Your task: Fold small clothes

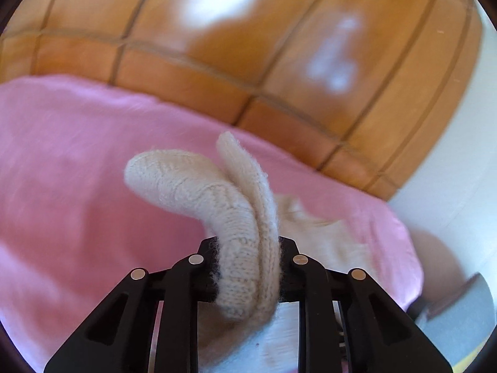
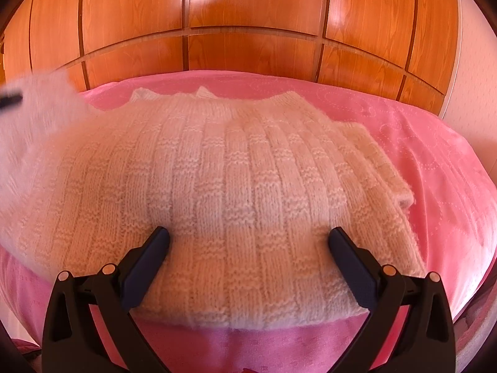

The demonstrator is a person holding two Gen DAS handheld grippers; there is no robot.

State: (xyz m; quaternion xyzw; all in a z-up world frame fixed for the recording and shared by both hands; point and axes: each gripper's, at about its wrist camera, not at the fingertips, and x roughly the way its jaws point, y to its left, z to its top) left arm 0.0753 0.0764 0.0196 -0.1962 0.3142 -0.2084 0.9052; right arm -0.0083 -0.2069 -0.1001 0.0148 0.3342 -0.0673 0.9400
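In the right wrist view the sweater's (image 2: 236,180) raised left part smears into a white blur (image 2: 37,105) cut by the frame edge, while the left wrist view shows the wardrobe (image 1: 248,46) blurred.

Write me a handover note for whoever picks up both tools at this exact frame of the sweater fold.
Left tool: shut on a bunched fold of the cream knitted sweater, lifted off the pink bedspread.
Right tool: open, fingers resting on the sweater's near hem, gripping nothing.
Sweater: lying mostly flat on the bedspread, right sleeve folded against the body; the left side is the raised part.
Done: left part picked up.
Left: carry it across the body, lay it down, finish the remaining folds.
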